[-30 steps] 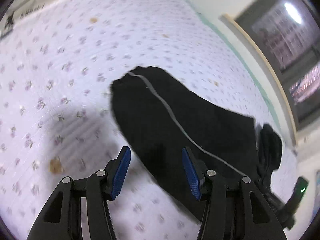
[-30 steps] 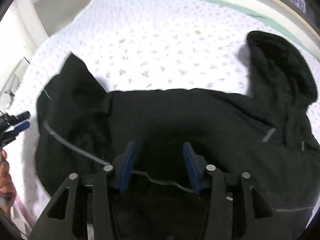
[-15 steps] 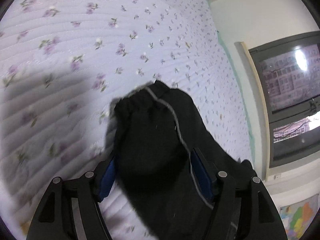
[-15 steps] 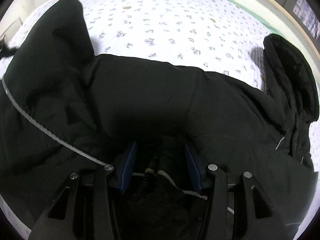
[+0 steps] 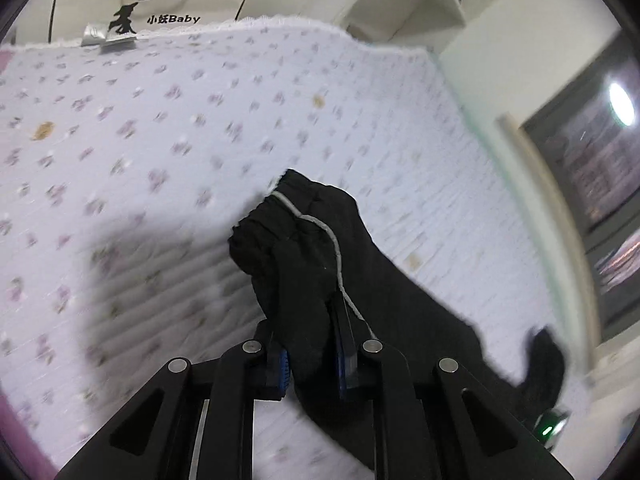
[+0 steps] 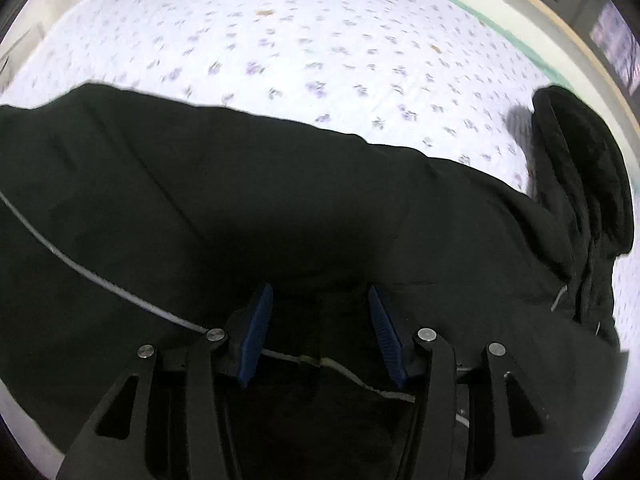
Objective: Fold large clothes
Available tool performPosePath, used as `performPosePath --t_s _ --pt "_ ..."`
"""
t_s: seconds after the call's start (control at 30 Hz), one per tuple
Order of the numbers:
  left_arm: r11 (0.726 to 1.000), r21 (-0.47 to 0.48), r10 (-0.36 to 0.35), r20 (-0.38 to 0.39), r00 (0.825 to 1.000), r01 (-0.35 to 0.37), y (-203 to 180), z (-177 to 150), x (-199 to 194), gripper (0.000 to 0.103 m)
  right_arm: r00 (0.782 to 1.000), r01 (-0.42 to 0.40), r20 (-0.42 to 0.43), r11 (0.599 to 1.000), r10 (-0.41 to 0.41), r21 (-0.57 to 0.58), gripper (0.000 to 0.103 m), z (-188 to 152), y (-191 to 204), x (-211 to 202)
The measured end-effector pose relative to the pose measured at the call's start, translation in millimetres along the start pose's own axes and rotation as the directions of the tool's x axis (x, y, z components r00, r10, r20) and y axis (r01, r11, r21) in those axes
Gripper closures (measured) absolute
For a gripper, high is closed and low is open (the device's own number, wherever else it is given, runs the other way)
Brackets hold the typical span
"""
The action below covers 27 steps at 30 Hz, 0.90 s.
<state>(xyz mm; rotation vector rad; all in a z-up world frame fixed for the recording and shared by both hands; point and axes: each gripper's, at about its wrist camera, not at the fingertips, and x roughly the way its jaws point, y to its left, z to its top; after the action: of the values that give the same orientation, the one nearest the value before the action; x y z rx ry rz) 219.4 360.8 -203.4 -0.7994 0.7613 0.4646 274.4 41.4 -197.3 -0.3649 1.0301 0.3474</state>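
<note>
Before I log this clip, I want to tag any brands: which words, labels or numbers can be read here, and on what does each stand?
"小妖Baby": black print on the white bag standing past the far edge of the bed, beside a brush-stroke logo I cannot read as a word.
Black garment: no readable label in either view.
Window: only blurred lights, no text to read.

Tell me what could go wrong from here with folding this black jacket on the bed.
The left gripper pinches only a bunched sleeve end; a pull could slip it free or drag the jacket askew. The right gripper is open over the hem, so nothing anchors that side. The hood lies crumpled by the bed edge and may fold in unevenly.
</note>
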Motion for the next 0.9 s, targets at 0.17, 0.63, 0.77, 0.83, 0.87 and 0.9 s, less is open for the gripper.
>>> performPosePath --t_s 0.17,0.63,0.77,0.83,0.87,0.9 --pt "0.996 0.084 -0.028 0.033 0.999 0.025 -21.9 -19.1 -33.1 0.087 0.993 -0.113 -0.036 0.993 0.114 0.034 0.047 2.2 -21.8 -14.3" --pt "0.769 0.555 -0.318 -0.097 0.943 0.317 -273.9 -134.4 -103.4 0.087 0.989 -0.149 0.037 0.911 0.145 0.386 0.047 -138.2 -193.6 -139.1" --pt "0.67 0.612 -0.344 -0.247 0.906 0.421 -331.0 -201.5 -88.8 0.087 0.991 -0.13 0.029 0.863 0.132 0.489 0.047 -171.0 -248.7 -149.5" --pt "0.618 0.643 -0.328 -0.311 0.892 0.452 -355.3 -240.9 -81.0 0.087 0.992 -0.118 0.02 0.846 0.126 0.52 0.047 -186.4 -256.9 -150.2" --pt "0.59 0.66 -0.312 -0.346 0.885 0.466 -367.9 -264.1 -74.1 0.087 0.992 -0.111 0.013 0.836 0.124 0.537 0.047 -195.9 -264.9 -151.8" --pt "0.562 0.682 -0.288 -0.369 0.884 0.468 -378.8 -286.6 -66.5 0.087 0.992 -0.108 0.002 0.825 0.129 0.554 0.047 -205.8 -271.9 -152.8"
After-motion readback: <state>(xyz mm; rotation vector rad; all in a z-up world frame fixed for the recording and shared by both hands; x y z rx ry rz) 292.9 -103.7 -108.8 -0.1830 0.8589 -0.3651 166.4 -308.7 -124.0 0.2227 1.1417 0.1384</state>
